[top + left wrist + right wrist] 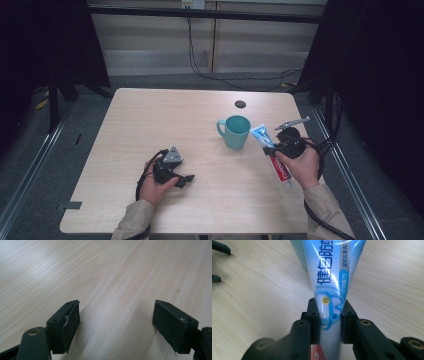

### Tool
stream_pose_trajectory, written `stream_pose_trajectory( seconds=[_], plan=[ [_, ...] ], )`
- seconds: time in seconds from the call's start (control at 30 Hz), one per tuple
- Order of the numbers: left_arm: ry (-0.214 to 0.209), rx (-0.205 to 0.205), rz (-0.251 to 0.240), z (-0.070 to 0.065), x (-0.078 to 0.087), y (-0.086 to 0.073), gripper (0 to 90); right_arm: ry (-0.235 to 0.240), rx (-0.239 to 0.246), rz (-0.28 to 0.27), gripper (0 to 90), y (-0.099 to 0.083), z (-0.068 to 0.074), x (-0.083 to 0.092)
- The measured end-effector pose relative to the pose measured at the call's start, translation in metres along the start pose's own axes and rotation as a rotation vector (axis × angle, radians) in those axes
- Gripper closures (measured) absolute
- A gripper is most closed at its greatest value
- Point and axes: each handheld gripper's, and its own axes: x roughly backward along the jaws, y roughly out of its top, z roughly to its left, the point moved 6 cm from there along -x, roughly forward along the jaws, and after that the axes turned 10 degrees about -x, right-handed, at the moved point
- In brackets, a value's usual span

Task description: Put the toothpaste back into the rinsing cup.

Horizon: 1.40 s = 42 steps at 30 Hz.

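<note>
The right gripper (274, 146) has its fingers (313, 322) clamped on a toothpaste tube (272, 150), gripping it across the middle of its body, and the tube hangs in the air near the table's right edge, its flat crimped end toward the teal mug (235, 131) and its red end down by the person's palm. It looks to me like the tube is meant for the mug, which stands just beside it, upright and open-mouthed. To do that well I'd keep the squeeze firm but not crushing, since the soft tube could buckle or slip; raise it enough that the leading end clears the rim, bring it over the mouth, then tilt it down before letting go. The mug is light and could be nudged or tipped if the tube catches its rim or handle, which points toward the table's left edge. The left gripper (176, 175) rests low near the front edge, well apart, fingers (68, 323) spread wide with nothing between them. A dark round hole (240, 104) sits behind the mug, out of the way.
</note>
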Motion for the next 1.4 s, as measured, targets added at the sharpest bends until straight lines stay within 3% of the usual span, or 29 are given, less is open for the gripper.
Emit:
stream_pose_trajectory(
  seconds=[0.3, 1.4],
  plan=[
    [0.000, 0.000, 0.002, 0.000, 0.000, 0.000, 21.6, 0.013, -0.025, -0.121, 74.4, 0.012, -0.001, 0.010],
    [0.000, -0.001, 0.003, 0.000, 0.000, 0.000, 21.6, 0.024, -0.014, -0.336, 74.5, 0.047, 0.012, 0.025]
  ],
)
